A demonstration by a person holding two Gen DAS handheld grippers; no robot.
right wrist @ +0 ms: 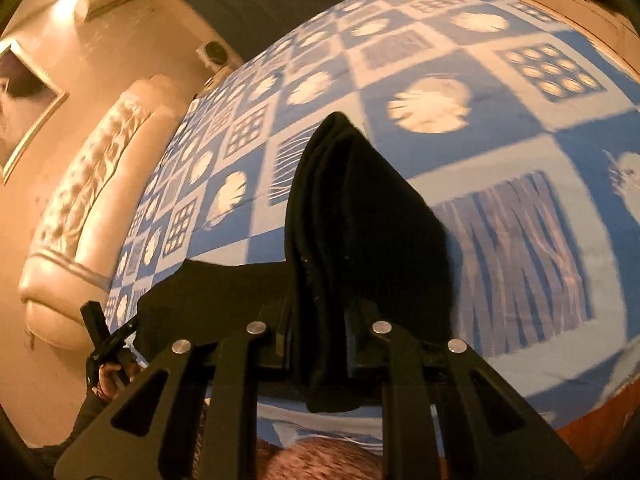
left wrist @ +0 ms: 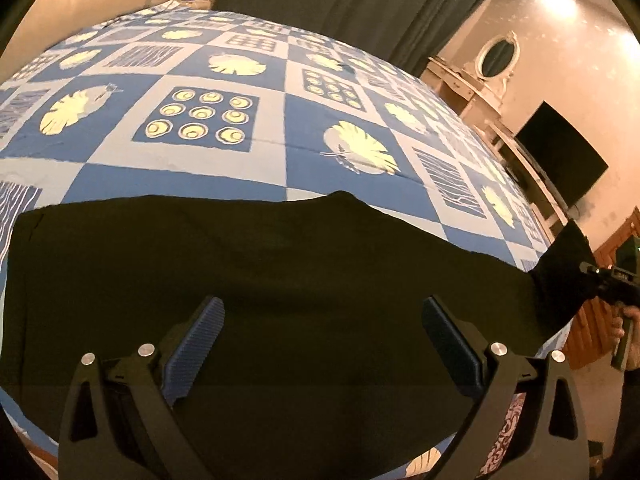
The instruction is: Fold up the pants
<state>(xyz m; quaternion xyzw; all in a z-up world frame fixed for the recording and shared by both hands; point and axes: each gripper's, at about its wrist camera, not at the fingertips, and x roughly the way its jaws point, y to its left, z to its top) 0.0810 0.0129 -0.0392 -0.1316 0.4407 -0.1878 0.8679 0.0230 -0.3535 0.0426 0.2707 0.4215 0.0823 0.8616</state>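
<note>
Left gripper [left wrist: 320,340]: jaws spread wide, blue ribbed pads [left wrist: 196,344] apart with nothing between them; it hangs over the flat black cloth without touching it.
Right gripper [right wrist: 318,344]: jaws nearly closed, clamped on a thick bunched fold of the pants; in the left wrist view it appears at the far right [left wrist: 600,280], pulling a corner of the cloth up off the bed.
Pants [left wrist: 260,280]: black, spread flat along the near edge of the bed, one end lifted past the bed's right edge; in the right wrist view the gripped fold [right wrist: 352,208] stands up like a peak between the fingers and blocks the middle of the bedcover.
Bed [left wrist: 180,168]: covered in a blue and pale checked sheet with leaf, circle and line squares; bare beyond the pants.
Hands: a hand [left wrist: 624,328] holds the right gripper's handle; a hand [right wrist: 110,376] holds the left gripper at the bed's near edge.
Surroundings: padded cream headboard [right wrist: 84,208] at the bed's far end, dark curtain [left wrist: 340,4], dark screen [left wrist: 560,152] on a pale cabinet, oval mirror [left wrist: 498,54], framed picture [right wrist: 24,92] on the wall.
</note>
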